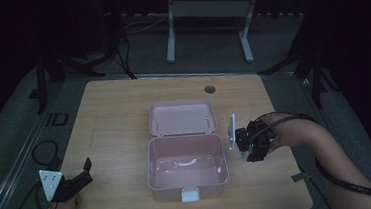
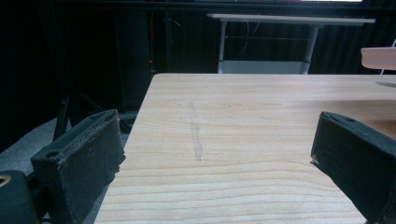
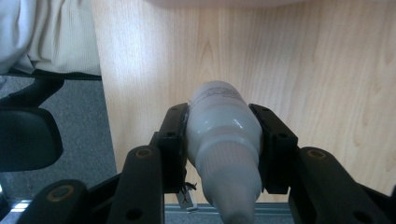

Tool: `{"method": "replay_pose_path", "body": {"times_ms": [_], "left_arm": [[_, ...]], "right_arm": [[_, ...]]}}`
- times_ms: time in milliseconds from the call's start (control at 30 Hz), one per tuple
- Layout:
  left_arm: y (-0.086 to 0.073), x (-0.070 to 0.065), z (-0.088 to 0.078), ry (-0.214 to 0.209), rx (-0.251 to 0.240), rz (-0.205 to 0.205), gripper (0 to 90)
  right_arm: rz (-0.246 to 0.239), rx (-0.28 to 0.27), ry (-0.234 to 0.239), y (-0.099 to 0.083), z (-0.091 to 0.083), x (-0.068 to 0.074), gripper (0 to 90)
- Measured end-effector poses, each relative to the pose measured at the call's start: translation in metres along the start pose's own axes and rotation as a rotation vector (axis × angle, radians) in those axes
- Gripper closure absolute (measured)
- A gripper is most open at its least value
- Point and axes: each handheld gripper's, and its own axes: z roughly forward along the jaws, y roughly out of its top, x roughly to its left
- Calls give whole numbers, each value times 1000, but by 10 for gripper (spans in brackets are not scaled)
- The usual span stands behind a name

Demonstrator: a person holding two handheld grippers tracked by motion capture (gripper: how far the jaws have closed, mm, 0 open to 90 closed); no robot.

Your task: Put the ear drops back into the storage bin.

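- Right gripper [image 3: 223, 154] is clamping a white bottle [image 3: 224, 140] between both jaws, hovering just right of the open pink box [image 1: 187, 157].
- Left gripper [image 1: 76, 181] is sitting with jaws spread wide at the table's [image 1: 114, 115] near-left corner.

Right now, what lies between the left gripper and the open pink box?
Bare table. The high view shows nothing on the wood between the left gripper and the pink box, whose lid lies open behind it.
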Motion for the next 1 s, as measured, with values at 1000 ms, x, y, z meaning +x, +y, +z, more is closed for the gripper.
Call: {"method": "replay_pose_path", "body": {"times_ms": [1000], "left_arm": [[0, 0, 0, -2, 0, 0, 23]], "right_arm": [[-139, -40, 1, 73, -19, 7, 595]]}}
